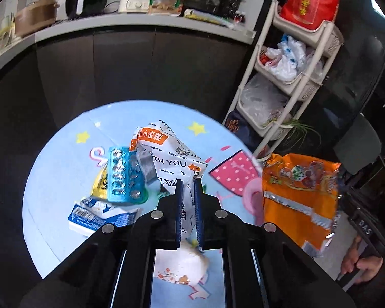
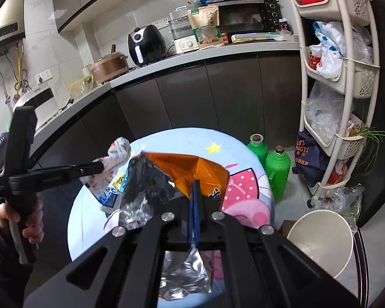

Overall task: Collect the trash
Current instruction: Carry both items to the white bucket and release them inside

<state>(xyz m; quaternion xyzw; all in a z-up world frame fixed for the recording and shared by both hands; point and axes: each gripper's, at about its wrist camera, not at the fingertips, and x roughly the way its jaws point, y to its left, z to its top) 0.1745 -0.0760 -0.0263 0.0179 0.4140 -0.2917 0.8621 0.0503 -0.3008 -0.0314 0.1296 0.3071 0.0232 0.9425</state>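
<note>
My left gripper (image 1: pixel 188 183) is shut on a white crumpled wrapper (image 1: pixel 170 151) printed "FISH WITH YOU", held above the round blue table (image 1: pixel 59 159); it also shows in the right wrist view (image 2: pixel 116 157). My right gripper (image 2: pixel 194 187) is shut on an orange foil-lined snack bag (image 2: pixel 192 172), open and held over the table; the bag shows at the right of the left wrist view (image 1: pixel 299 192). On the table lie a blue blister pack (image 1: pixel 124 177), a yellow packet (image 1: pixel 100 183) and a blue-white carton (image 1: pixel 100 217).
A white bin (image 2: pixel 320 241) stands on the floor at the right of the table. Two green bottles (image 2: pixel 277 172) stand beside the table. A white tiered rack (image 2: pixel 344 97) with plastic bags stands at the right. Dark cabinets and a counter with appliances run behind.
</note>
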